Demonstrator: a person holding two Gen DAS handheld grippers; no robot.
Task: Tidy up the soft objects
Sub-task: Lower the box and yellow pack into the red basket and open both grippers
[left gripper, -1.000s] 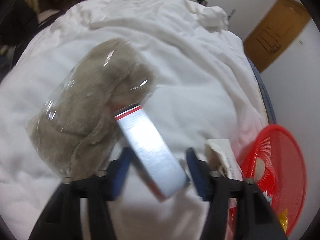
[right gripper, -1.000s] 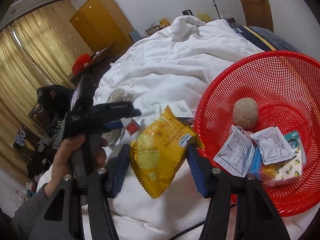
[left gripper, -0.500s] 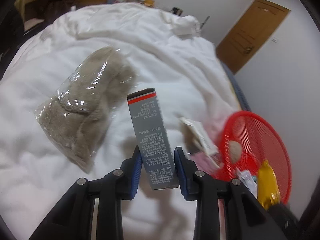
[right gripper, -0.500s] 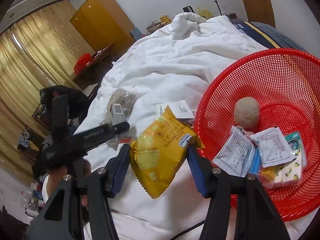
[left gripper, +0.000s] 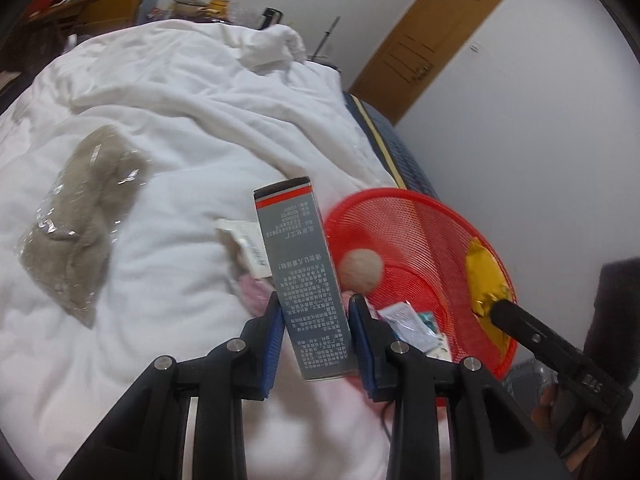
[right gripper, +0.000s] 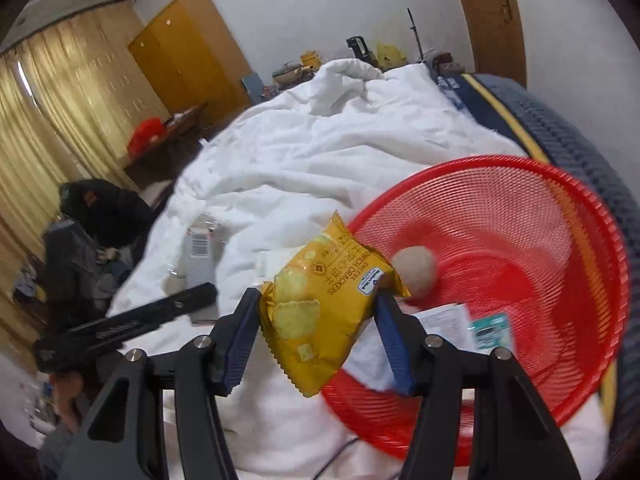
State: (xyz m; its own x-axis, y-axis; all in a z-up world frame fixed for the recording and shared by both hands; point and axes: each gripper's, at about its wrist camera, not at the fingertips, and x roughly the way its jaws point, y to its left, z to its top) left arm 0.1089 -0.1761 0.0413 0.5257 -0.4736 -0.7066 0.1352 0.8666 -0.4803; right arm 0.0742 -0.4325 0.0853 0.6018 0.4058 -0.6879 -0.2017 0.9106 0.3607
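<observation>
A grey box (left gripper: 308, 280) with a red stripe near its top stands upright between the blue pads of my left gripper (left gripper: 316, 302), which is shut on it, lifted above the white duvet (left gripper: 200, 120). The box (right gripper: 198, 256) also shows in the right wrist view. My right gripper (right gripper: 316, 300) is shut on a yellow cracker bag (right gripper: 324, 300) at the near rim of the red mesh basket (right gripper: 520, 208). Inside the basket (left gripper: 440, 240) lie a beige ball (left gripper: 360, 266) and several small packets (left gripper: 408, 320). A beige plush in clear wrap (left gripper: 76, 220) lies on the duvet to the left.
A white packet (left gripper: 248, 244) and something pink (left gripper: 252, 292) lie on the duvet beside the basket. A dark blue mattress edge (right gripper: 500, 112) runs behind the basket. A wooden door (left gripper: 424, 40), a wardrobe (right gripper: 188, 48) and curtains (right gripper: 60, 100) line the room.
My left gripper closed on the grey box, lifted it upright and swung right toward the red basket. My right gripper carried the yellow bag up and closer to the basket's rim.
</observation>
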